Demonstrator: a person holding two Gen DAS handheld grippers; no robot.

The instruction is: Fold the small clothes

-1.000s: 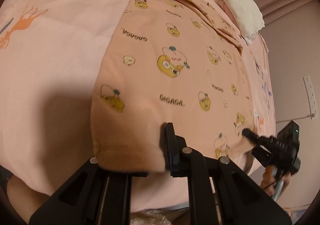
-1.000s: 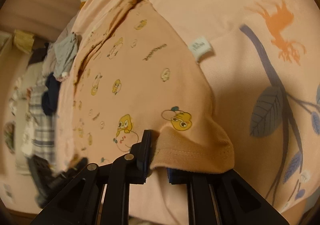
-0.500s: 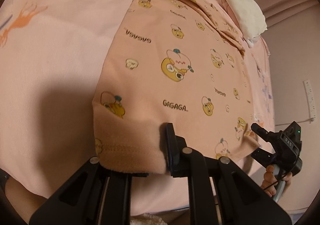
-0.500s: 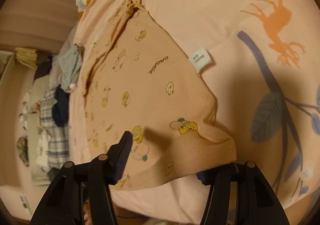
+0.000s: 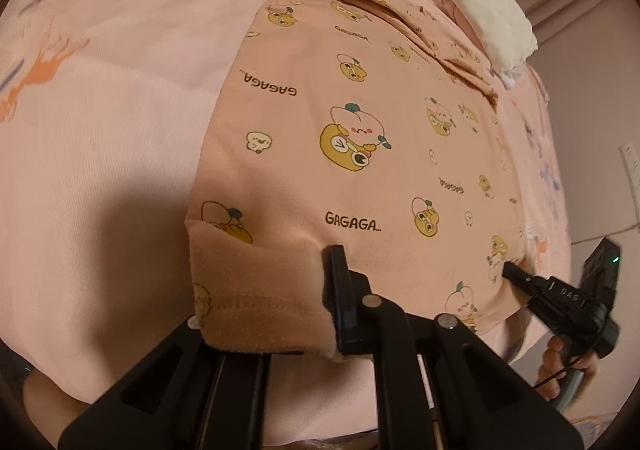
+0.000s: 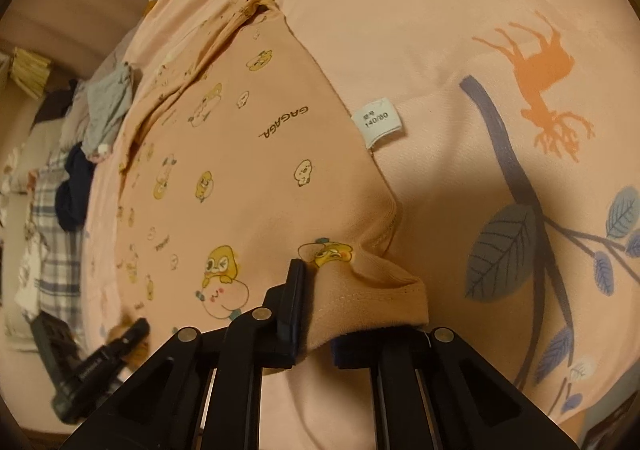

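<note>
Pink bedding printed with orange deer and grey-blue leaves covers the bed (image 6: 480, 9), and on it a peach shirt (image 5: 360, 137) with cartoon ducks and "GAGAGA" lettering is spread flat. Its long axis runs away from both tongs, hem nearest, collar end at the far side. The left tongs (image 5: 280, 302) are closed on the near left hem corner, the right tongs (image 6: 316, 310) on the near right hem corner, so each corner is held by the hand on its own side and neither is nearer the far end. The hem is judged ready to be carried forward over the body toward the collar. A size label (image 6: 378, 121) sticks out at the right side seam. Cream folded cloth (image 5: 488, 17) lies beyond the shirt, and a heap of other clothes (image 6: 76, 153) is seen at the far left, with curtains behind.
</note>
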